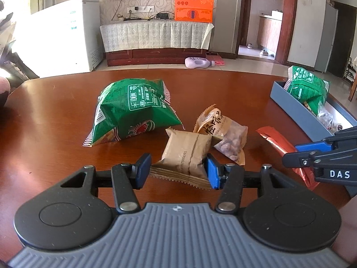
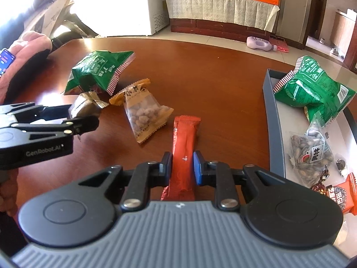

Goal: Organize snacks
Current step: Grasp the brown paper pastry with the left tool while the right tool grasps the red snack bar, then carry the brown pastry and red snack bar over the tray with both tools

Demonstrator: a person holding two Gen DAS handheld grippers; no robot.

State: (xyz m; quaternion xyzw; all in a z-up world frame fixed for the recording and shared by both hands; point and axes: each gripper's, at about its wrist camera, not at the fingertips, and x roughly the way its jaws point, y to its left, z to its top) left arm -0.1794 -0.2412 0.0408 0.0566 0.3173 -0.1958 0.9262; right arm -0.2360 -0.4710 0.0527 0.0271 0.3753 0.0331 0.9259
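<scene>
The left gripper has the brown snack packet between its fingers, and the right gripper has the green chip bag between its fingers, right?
Not quite. The left gripper does have the brown snack packet between its fingers. The right gripper, though, has the red snack stick between its fingers, as the right wrist view shows. One green chip bag lies on the table; another green chip bag sits in the gray tray.
</scene>
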